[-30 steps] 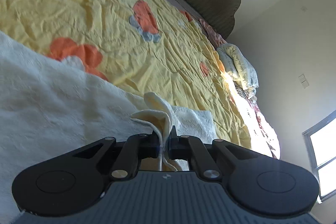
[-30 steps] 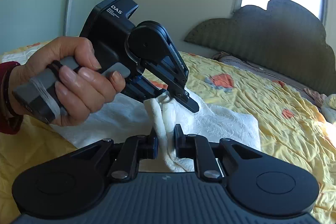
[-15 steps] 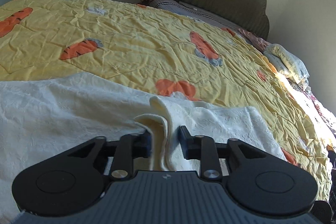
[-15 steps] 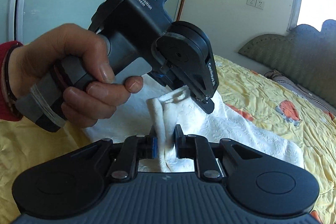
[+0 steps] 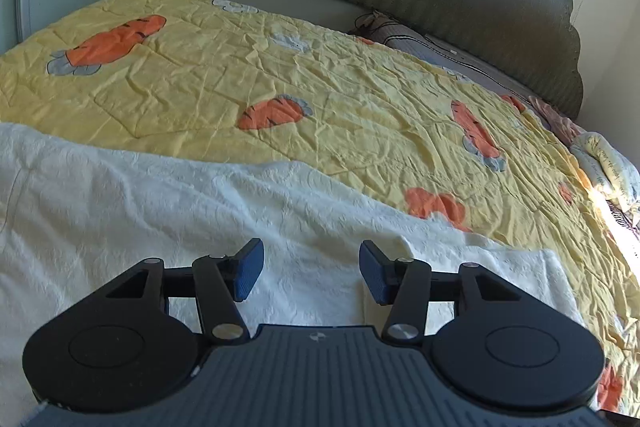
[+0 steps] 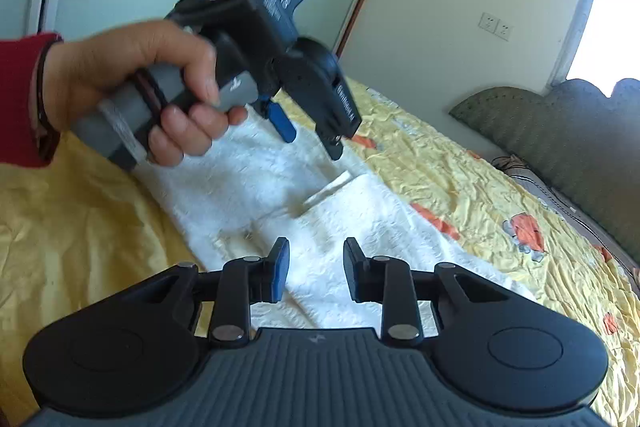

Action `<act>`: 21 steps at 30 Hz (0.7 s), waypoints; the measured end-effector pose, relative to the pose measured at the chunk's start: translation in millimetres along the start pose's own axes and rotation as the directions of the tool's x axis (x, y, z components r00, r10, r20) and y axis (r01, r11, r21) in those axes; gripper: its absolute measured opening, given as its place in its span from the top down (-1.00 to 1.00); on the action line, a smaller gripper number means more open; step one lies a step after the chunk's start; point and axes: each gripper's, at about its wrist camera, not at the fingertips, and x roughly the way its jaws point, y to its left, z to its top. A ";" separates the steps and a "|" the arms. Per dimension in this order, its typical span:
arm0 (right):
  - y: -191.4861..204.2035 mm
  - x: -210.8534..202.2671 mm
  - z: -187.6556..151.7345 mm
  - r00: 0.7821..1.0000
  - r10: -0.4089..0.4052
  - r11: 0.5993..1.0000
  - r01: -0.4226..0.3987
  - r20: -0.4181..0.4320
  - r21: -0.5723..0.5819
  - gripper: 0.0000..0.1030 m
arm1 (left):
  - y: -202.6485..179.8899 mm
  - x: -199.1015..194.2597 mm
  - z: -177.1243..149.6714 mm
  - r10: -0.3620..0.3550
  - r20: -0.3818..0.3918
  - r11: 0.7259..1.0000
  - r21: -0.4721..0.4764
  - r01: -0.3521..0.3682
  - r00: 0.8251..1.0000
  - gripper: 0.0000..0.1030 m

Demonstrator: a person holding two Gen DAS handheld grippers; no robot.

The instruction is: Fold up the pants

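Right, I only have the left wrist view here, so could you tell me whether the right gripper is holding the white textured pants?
Observer: No. The right gripper has just been opening; its jaws stand apart with nothing between them, above the white textured pants.
Operator: Thank you. How does my left gripper look from that side?
Observer: The left gripper hangs over the pants and seems clear of them. Its jaws have just been opening too, and they are empty.
Operator: What lies on the near side of the pants?
Observer: The wrinkled yellow quilt shows there, below the hand in a red sleeve.
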 end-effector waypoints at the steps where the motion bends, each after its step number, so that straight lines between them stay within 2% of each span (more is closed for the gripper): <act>1: 5.2 2.1 -1.5 1.000 -0.013 0.999 0.012 -0.007 -0.037 0.45 | 1.1 -4.9 -2.7 -0.008 -0.010 1.000 -0.007 0.008 1.000 -0.18; 5: 28.9 6.0 -6.0 0.993 -0.113 0.980 0.107 -0.029 -0.168 0.45 | 3.8 -24.2 -13.9 -0.074 -0.040 0.997 -0.041 0.073 0.996 -0.23; 8: 37.0 11.5 -5.4 0.987 -0.160 0.962 0.151 -0.020 -0.229 0.45 | 5.1 -33.8 -20.6 -0.153 -0.076 0.985 -0.090 0.146 0.985 -0.26; 9: 37.2 19.0 -4.1 0.984 -0.176 0.952 0.165 -0.020 -0.257 0.46 | 5.6 -35.2 -22.3 -0.190 -0.092 0.977 -0.110 0.180 0.977 -0.26; 10: 40.1 20.5 -3.4 0.984 -0.180 0.945 0.167 -0.018 -0.281 0.61 | 6.7 -35.8 -24.7 -0.241 -0.119 0.964 -0.144 0.223 0.963 -0.27; 11: 41.7 22.2 -3.6 0.985 -0.169 0.946 0.156 -0.021 -0.284 0.84 | 8.6 -35.7 -26.7 -0.285 -0.142 0.949 -0.181 0.258 0.948 -0.27; 12: 42.1 22.6 -3.6 0.986 -0.167 0.949 0.154 -0.021 -0.276 0.84 | 10.3 -34.8 -28.5 -0.334 -0.164 0.929 -0.223 0.295 0.928 -0.28; 14: 35.4 15.1 -2.2 0.988 -0.157 0.963 0.153 0.003 -0.220 0.85 | 11.3 -30.9 -32.1 -0.414 -0.202 0.892 -0.287 0.351 0.887 -0.32; 15: 24.3 7.7 0.1 0.991 -0.131 0.981 0.133 0.020 -0.143 0.85 | 10.8 -27.1 -33.7 -0.445 -0.221 0.875 -0.316 0.367 0.868 -0.33; 16: 12.7 1.4 1.8 0.994 -0.103 0.992 0.105 0.035 -0.066 0.85 | 10.0 -22.6 -34.7 -0.461 -0.234 0.865 -0.335 0.374 0.856 -0.33; 20: -21.6 -22.4 3.2 0.994 -0.032 0.993 0.019 0.101 0.121 0.85 | 4.5 1.2 -34.9 -0.496 -0.244 0.832 -0.408 0.376 0.833 -0.33; 21: -27.3 -25.4 2.6 0.994 -0.014 0.988 -0.003 0.110 0.152 0.85 | 4.1 9.4 -34.1 -0.498 -0.236 0.823 -0.431 0.369 0.834 -0.32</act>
